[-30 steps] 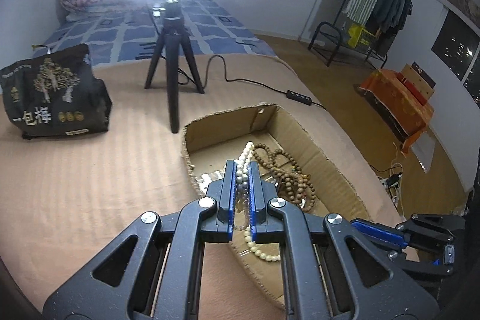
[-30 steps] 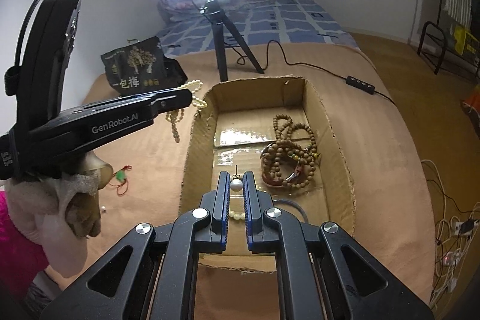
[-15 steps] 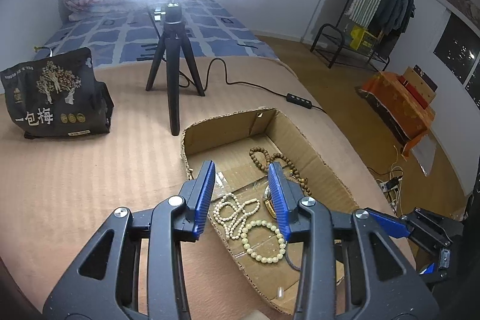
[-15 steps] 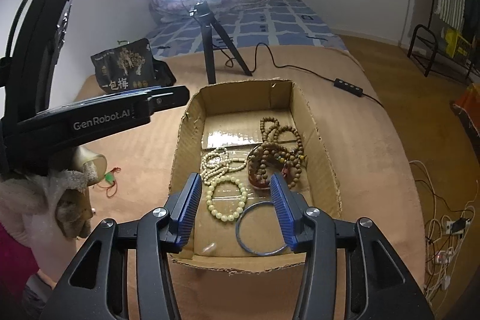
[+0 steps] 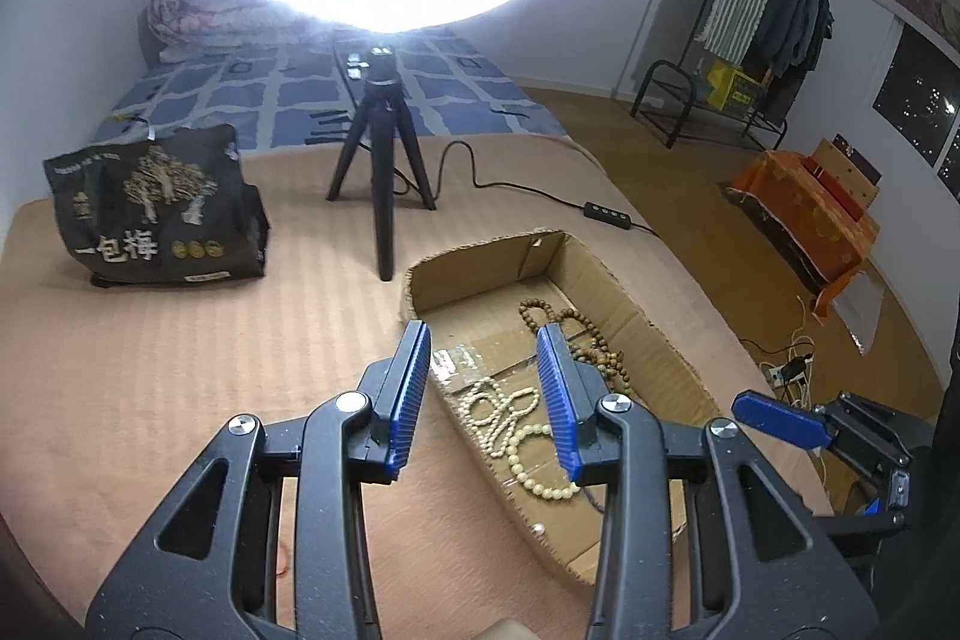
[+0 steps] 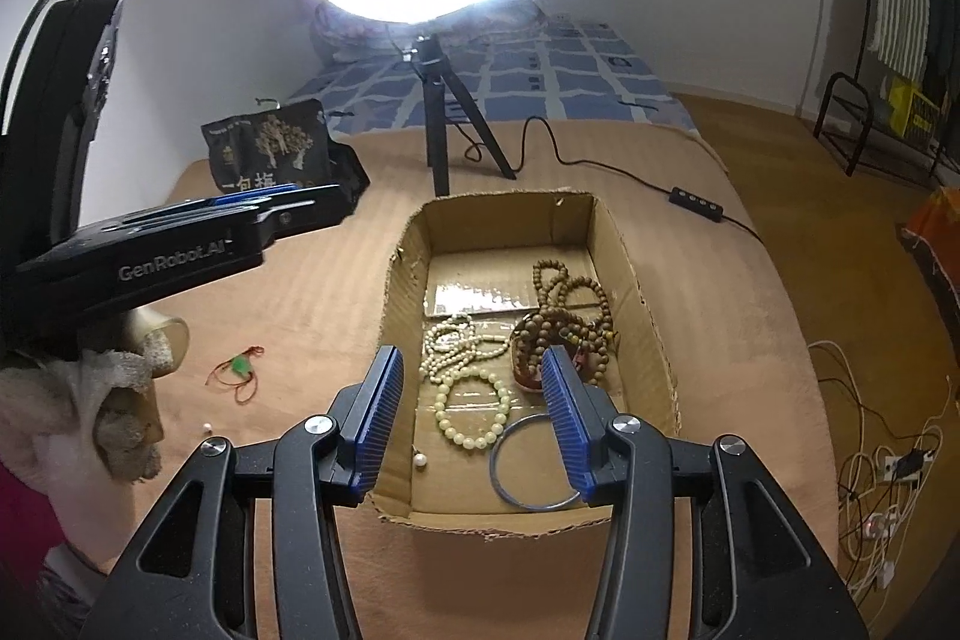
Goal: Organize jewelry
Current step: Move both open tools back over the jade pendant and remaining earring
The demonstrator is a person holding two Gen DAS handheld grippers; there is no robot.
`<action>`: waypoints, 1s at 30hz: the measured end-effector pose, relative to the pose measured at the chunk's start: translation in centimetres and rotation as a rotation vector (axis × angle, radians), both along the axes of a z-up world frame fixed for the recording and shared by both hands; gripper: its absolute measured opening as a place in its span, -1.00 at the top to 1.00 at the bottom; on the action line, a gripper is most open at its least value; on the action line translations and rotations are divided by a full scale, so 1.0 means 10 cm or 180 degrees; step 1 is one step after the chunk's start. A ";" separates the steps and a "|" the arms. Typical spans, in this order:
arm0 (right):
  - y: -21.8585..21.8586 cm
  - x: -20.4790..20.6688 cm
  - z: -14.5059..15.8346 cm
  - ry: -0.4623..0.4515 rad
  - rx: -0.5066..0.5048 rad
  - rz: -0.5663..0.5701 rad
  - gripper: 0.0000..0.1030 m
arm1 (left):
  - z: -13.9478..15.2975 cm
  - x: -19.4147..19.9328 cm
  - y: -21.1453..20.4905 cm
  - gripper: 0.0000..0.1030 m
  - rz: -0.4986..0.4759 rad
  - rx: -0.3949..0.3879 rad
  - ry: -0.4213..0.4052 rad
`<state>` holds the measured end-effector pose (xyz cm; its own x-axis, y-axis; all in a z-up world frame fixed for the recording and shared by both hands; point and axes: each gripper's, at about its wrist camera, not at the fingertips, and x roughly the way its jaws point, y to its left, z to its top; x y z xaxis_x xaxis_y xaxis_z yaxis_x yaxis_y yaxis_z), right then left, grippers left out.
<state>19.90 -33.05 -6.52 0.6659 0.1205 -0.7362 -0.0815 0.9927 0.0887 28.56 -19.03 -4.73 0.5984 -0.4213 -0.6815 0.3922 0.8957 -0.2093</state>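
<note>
An open cardboard box (image 6: 645, 304) (image 5: 654, 340) lies on the tan bed cover. In it lie a long cream bead necklace (image 6: 456, 343) (image 5: 498, 409), a cream bead bracelet (image 6: 471, 409) (image 5: 540, 466), brown wooden beads (image 6: 564, 316) (image 5: 591, 346), a blue bangle (image 6: 528, 463) and a loose pearl (image 6: 420, 460). My left gripper (image 5: 483, 388) is open and empty above the box's left wall. My right gripper (image 6: 471, 415) is open and empty above the box's near end. A red-and-green cord charm (image 6: 237, 370) and a small pearl (image 6: 207, 427) lie on the cover left of the box.
A ring light on a black tripod (image 6: 444, 124) (image 5: 381, 172) stands behind the box, its cable and switch (image 6: 696, 202) running right. A black printed bag (image 5: 153, 208) (image 6: 273, 148) stands at the left. Floor cables (image 6: 882, 472) lie off the bed's right edge.
Both grippers were shut on jewelry a second ago. Both opened and dropped the cream necklace, bracelet and pearl into the box, then drew back and up a little.
</note>
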 end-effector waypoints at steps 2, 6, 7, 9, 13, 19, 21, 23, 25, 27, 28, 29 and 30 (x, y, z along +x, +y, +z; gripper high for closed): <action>0.02 -0.01 0.03 -0.0025 0.0016 0.0000 0.10 | 0.05 -0.04 0.06 0.28 0.0010 0.0027 -0.0029; 0.07 -0.03 0.07 -0.0060 0.0053 0.0023 0.10 | 0.15 -0.14 0.24 0.28 0.0034 0.0106 -0.0095; 0.09 -0.03 0.08 -0.0073 0.0062 0.0031 0.10 | 0.17 -0.17 0.29 0.28 0.0043 0.0139 -0.0120; 0.12 -0.04 0.10 -0.0106 0.0074 0.0036 0.10 | 0.22 -0.22 0.40 0.28 0.0073 0.0185 -0.0172; 0.20 -0.04 0.13 -0.0143 0.0095 0.0069 0.10 | 0.28 -0.33 0.64 0.28 0.0148 0.0225 -0.0223; 0.35 -0.01 0.09 -0.0143 0.0148 0.0167 0.10 | 0.17 -0.46 1.06 0.28 0.0285 0.0323 -0.0192; 0.40 0.01 0.07 -0.0142 0.0172 0.0193 0.10 | 0.08 -0.49 1.18 0.28 0.0317 0.0363 -0.0143; 0.47 0.04 0.03 -0.0128 0.0188 0.0231 0.10 | -0.02 -0.53 1.28 0.28 0.0343 0.0400 -0.0090; 0.55 0.08 -0.02 -0.0100 0.0216 0.0283 0.10 | -0.14 -0.57 1.39 0.28 0.0377 0.0407 -0.0011; 0.63 0.12 -0.07 -0.0071 0.0247 0.0325 0.10 | -0.29 -0.62 1.49 0.28 0.0399 0.0414 0.0065; 0.68 0.14 -0.10 -0.0051 0.0273 0.0354 0.10 | -0.35 -0.63 1.53 0.28 0.0405 0.0419 0.0100; 0.71 0.16 -0.12 -0.0033 0.0296 0.0377 0.10 | -0.44 -0.65 1.58 0.28 0.0416 0.0422 0.0147; 0.77 0.20 -0.16 -0.0001 0.0330 0.0409 0.10 | -0.51 -0.67 1.61 0.28 0.0424 0.0416 0.0180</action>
<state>21.85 -25.38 -8.14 0.6403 0.2800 -0.7153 -0.2073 0.9596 0.1901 21.90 -2.91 -9.80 0.6020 -0.2466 -0.7594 0.2594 0.9599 -0.1061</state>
